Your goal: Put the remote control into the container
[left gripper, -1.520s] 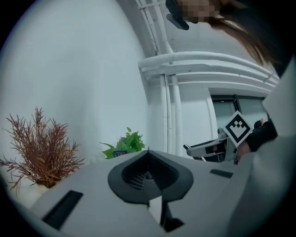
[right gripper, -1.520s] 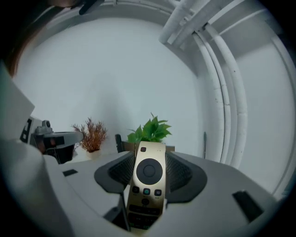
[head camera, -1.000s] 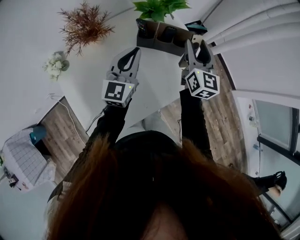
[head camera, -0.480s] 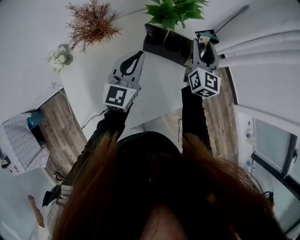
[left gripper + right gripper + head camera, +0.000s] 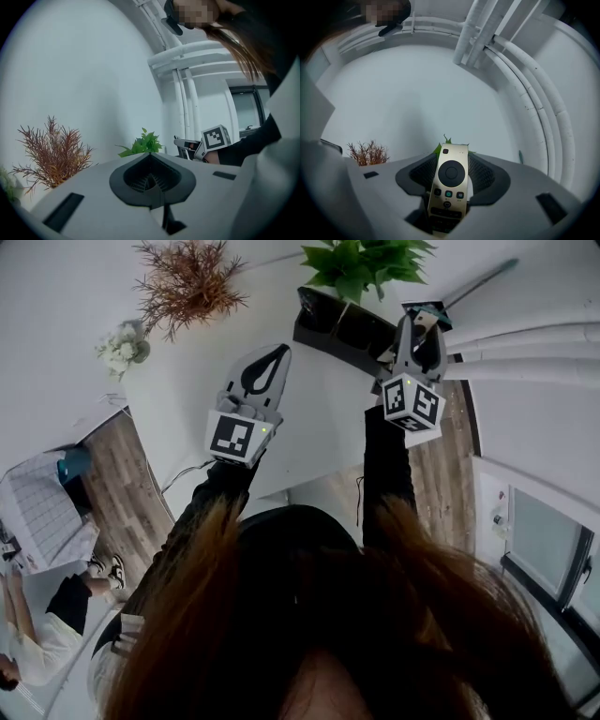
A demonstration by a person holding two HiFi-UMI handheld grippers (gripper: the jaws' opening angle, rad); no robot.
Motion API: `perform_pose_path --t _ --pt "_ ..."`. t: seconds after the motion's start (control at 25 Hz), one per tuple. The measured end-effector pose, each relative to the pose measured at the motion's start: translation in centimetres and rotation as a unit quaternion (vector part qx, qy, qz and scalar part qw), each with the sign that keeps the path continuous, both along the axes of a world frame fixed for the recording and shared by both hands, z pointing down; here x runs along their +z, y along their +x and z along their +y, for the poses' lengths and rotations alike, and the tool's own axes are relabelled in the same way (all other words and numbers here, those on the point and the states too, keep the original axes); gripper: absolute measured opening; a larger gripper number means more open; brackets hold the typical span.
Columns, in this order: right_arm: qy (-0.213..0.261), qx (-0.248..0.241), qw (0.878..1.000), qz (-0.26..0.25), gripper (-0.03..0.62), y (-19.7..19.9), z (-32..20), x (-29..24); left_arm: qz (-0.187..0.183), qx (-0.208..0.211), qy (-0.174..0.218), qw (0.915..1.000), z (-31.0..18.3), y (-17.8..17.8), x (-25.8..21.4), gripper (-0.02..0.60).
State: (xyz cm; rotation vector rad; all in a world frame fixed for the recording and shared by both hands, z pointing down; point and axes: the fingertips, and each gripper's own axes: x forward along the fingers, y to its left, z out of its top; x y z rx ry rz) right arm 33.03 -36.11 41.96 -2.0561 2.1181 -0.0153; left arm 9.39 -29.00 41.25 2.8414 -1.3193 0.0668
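the right hand-held gripper [image 5: 419,329] is pinching the remote control [image 5: 450,174], a slim gold one with dark buttons and a round pad. it stands up between the jaws with its button face toward the right gripper view's camera. in the head view this hand-held gripper is held at the far right of the white surface [image 5: 314,423], just beside the right end of the black container [image 5: 339,332]. the remote control is not in the container.

the left hand-held gripper [image 5: 273,356] has its jaws pressed together with nothing between them. it is over the middle of the surface, nearer and to the left of the container.

a green plant [image 5: 361,263] rises just behind the container. a dried reddish plant [image 5: 192,282] and a small bunch of white flowers [image 5: 120,345] are at the far left.
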Motion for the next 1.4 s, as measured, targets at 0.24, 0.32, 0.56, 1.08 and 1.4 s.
perform_pose_path --t 0.24,0.32,0.56,1.08,1.4 --pt "0.007 0.011 1.0 0.006 0.213 0.4 1.6 0.7 0.001 0.006 -0.001 1.0 0.1 0.2 0.5 0.009" --pt "0.003 0.013 1.0 0.008 0.213 0.4 2.3 0.5 -0.001 0.009 -0.003 1.0 0.3 0.3 0.6 0.009" --pt "-0.008 0.062 0.997 -0.041 0.213 2.5 4.0 1.2 -0.005 0.018 0.0 0.9998 0.5 0.7 0.5 0.009" --pt "-0.026 0.109 0.988 -0.106 0.213 3.5 3.6 3.0 -0.001 0.013 -0.012 0.9998 0.8 -0.2 0.6 0.009" --pt "-0.102 0.079 0.991 -0.042 0.21 0.5 3.4 7.6 -0.01 0.017 -0.006 0.9998 0.5 -0.6 1.1 0.009"
